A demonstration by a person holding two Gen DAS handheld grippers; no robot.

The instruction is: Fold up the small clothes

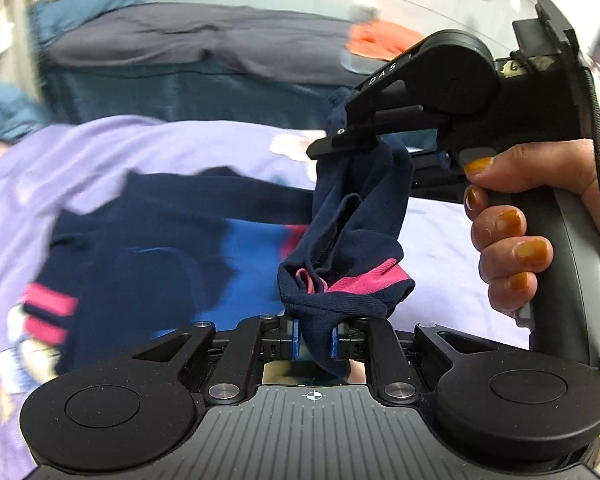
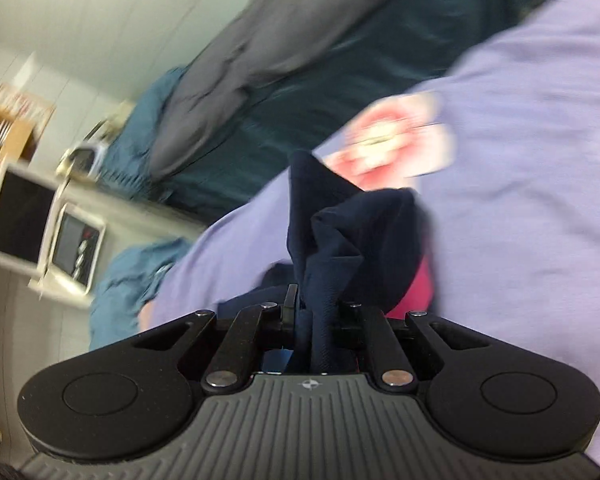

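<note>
A navy garment with pink stripes and a blue patch [image 1: 148, 224] lies on a lilac sheet [image 1: 172, 148]. One end of it, a navy cuff with a pink band [image 1: 352, 280], is lifted off the sheet. My left gripper [image 1: 315, 338] is shut on that cuff, blue pads [image 1: 296, 340] pressing the cloth. My right gripper [image 1: 340, 140], held by a hand [image 1: 508, 240], pinches the same strip of cloth higher up. In the right wrist view the right gripper [image 2: 312, 308] is shut on a bunch of navy fabric [image 2: 352, 232], with a pink stripe [image 2: 414, 288] beside it.
Behind the lilac sheet stands a second bed with a dark grey cover [image 1: 188, 40] and teal side, with an orange item [image 1: 380, 38] on it. A pink printed picture [image 2: 396, 140] marks the sheet. A wooden shelf with a white box [image 2: 44, 220] stands at the left.
</note>
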